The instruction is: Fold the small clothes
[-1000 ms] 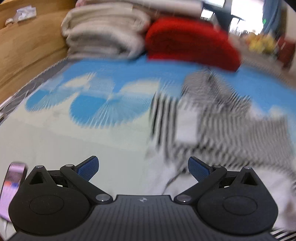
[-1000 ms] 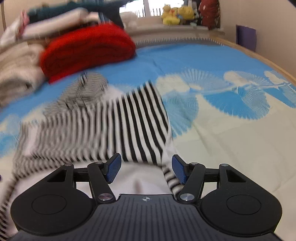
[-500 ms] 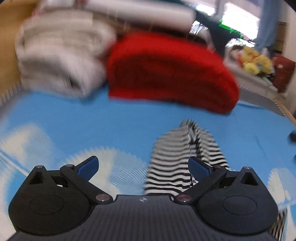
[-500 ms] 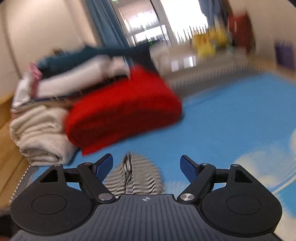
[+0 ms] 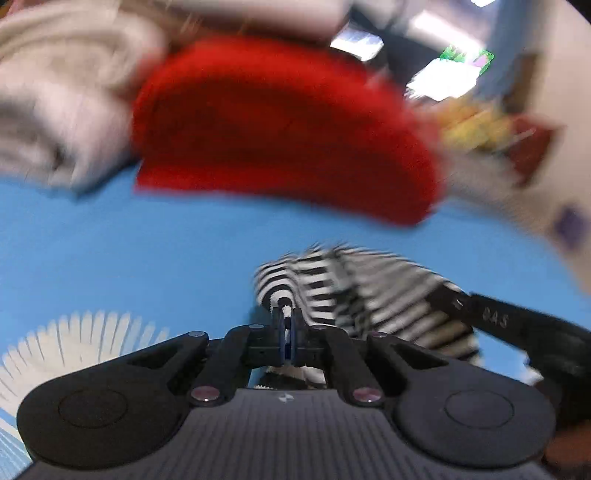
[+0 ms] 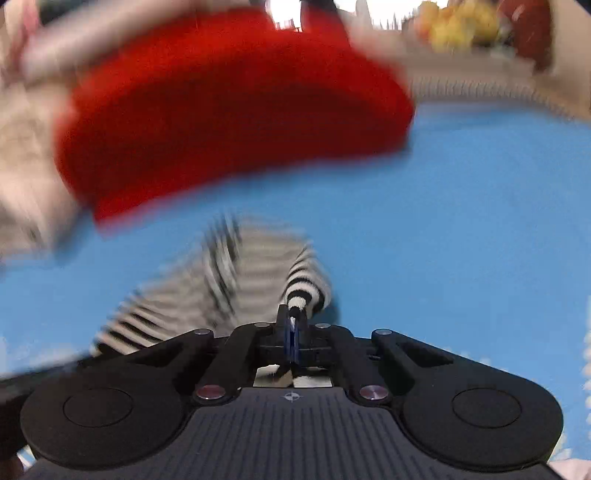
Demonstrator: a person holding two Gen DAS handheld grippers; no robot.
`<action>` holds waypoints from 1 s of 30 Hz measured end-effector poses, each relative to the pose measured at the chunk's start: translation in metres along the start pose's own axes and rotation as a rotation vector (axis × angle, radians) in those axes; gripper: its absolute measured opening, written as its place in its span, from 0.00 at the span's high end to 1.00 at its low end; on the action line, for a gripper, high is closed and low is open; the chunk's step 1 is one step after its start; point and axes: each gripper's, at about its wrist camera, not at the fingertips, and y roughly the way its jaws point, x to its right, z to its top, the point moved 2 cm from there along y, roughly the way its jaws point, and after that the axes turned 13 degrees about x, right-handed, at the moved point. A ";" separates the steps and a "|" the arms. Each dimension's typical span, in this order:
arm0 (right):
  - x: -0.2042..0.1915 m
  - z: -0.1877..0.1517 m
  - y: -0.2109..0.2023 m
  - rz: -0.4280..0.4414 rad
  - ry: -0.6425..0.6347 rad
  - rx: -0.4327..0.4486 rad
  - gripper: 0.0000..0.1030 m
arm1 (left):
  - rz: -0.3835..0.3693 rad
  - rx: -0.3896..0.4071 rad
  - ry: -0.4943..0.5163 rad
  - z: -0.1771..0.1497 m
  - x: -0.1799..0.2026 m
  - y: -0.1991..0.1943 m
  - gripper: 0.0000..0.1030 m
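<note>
You point both grippers down at the blue sheet. The left gripper and right gripper each pinch the striped shirt, bunched just ahead of them.

Motion blur smeared the red knitted folded garment and the beige folded pile of fabric, which the left edge cut off. The yellow soft toys were shapeless smudges. The black-and-white striped small garment lost its stripes to blur, its near end hidden beneath the gripper bodies.
</note>
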 end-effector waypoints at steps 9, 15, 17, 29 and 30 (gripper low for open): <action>0.098 -0.089 -0.284 0.181 -0.288 -0.189 0.21 | -0.032 -0.171 0.218 -0.125 -0.044 -0.230 0.08; 0.155 -0.108 -0.343 -0.016 0.002 -0.180 0.22 | 0.097 -0.154 -0.077 -0.122 -0.100 -0.262 0.07; 0.158 -0.100 -0.339 -0.009 0.110 -0.169 0.22 | 0.080 -0.114 -0.128 -0.106 -0.095 -0.255 0.07; 0.111 -0.071 -0.166 0.084 0.232 -0.283 0.33 | -0.033 -0.159 -0.053 -0.087 -0.003 -0.099 0.80; 0.105 -0.068 -0.156 0.077 0.172 -0.264 0.79 | -0.033 -0.164 -0.023 -0.091 -0.001 -0.084 0.93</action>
